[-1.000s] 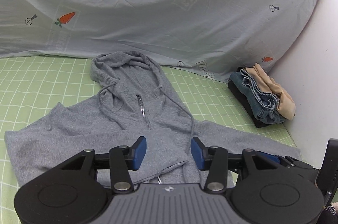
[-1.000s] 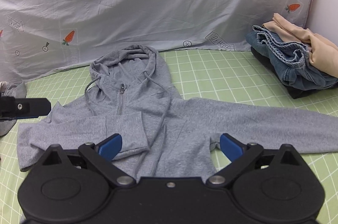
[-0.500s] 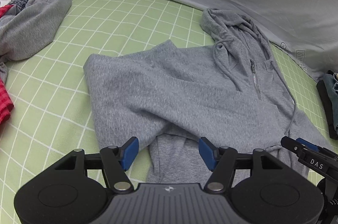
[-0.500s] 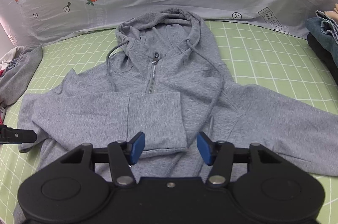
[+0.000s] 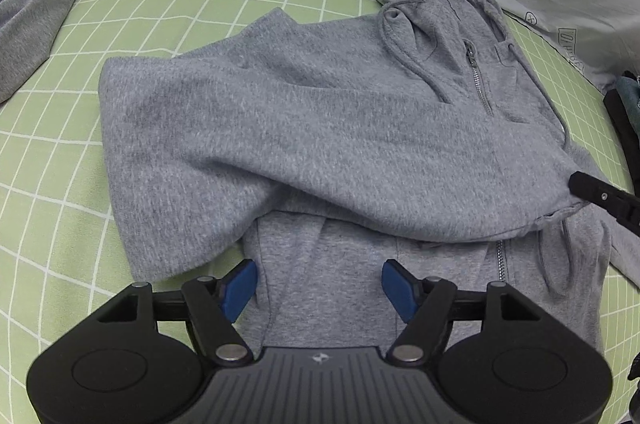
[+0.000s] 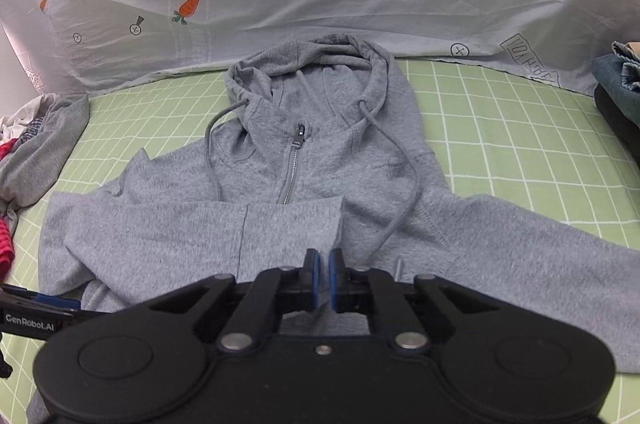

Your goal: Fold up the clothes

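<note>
grey zip hoodie (image 6: 312, 159) | face-up, flat | one sleeve folded across chest

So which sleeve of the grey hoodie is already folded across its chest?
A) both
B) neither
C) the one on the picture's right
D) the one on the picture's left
D: in the right wrist view the folded sleeve lies across the hoodie front, while the other sleeve stretches out flat.
</note>
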Motion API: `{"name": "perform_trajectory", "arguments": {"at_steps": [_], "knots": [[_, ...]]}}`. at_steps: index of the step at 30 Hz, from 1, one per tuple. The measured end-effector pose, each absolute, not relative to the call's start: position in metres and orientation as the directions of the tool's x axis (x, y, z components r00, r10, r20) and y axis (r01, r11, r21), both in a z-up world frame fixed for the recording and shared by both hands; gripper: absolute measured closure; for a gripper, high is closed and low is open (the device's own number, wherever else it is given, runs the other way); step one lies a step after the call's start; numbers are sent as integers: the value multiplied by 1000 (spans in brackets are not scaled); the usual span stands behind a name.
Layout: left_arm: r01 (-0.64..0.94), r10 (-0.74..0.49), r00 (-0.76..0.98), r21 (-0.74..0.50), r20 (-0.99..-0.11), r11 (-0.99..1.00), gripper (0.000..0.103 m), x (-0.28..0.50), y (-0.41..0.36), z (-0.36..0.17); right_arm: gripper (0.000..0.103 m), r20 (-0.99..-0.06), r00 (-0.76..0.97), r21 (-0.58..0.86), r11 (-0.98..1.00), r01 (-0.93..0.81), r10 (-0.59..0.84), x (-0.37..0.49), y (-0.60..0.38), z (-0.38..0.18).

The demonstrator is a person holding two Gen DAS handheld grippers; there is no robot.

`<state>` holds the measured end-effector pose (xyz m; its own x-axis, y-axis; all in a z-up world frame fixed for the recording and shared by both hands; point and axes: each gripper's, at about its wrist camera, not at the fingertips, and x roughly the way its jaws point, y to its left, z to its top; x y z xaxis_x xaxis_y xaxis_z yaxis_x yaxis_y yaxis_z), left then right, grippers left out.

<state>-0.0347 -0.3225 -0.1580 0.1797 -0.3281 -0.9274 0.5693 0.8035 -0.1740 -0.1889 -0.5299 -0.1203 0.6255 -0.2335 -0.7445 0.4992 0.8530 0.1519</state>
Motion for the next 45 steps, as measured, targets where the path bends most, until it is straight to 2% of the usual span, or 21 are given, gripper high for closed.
{"name": "perform_trajectory", "arguments": {"at_steps": [3,5,9,10,11,15,16,17,22,24,26,30,34,45], "knots": [[586,-322,185,-158,-928,794,24,-38,-326,-161,94,-763,598,132,845,518,-247,-193,-530,-119],[607,-323,193,-146,-927,781,24,-40,-328,-162,81,-773,582,123,840,529,-253,-195,-529,-121],[653,-336,204,-128,-920,746,23,-42,-331,-163,78,-780,573,139,822,553,-254,-199,-529,-117],[663,-341,206,-125,-917,738,23,-41,-331,-163,74,-781,571,133,826,548,-253,-199,-528,-115],[673,-346,209,-122,-915,730,23,-41,-332,-163,65,-783,569,127,830,543,-252,-199,-527,-112],[708,-348,209,-104,-914,699,20,-42,-335,-165,40,-769,599,136,859,493,-222,-196,-525,-116],[716,-342,215,-91,-915,692,19,-44,-336,-166,29,-762,609,143,861,488,-219,-195,-526,-120],[722,-335,221,-77,-916,687,18,-46,-338,-166,25,-755,620,150,863,482,-215,-194,-527,-125],[718,-309,260,-30,-915,695,7,-56,-348,-172,27,-716,670,184,872,454,-198,-190,-533,-146],[715,-299,272,-16,-915,699,6,-58,-350,-174,36,-730,661,207,866,456,-174,-188,-534,-155],[714,-302,272,-19,-914,700,6,-58,-349,-174,61,-759,638,210,878,431,-132,-186,-532,-161],[707,-315,267,-37,-911,706,6,-58,-346,-173,62,-769,625,204,875,438,-134,-194,-526,-167],[708,-305,275,-23,-912,706,5,-60,-348,-173,88,-765,626,209,860,465,-152,-199,-526,-164],[717,-297,278,-8,-914,697,3,-60,-349,-175,92,-557,738,42,875,482,-380,-216,-520,-88]]}}
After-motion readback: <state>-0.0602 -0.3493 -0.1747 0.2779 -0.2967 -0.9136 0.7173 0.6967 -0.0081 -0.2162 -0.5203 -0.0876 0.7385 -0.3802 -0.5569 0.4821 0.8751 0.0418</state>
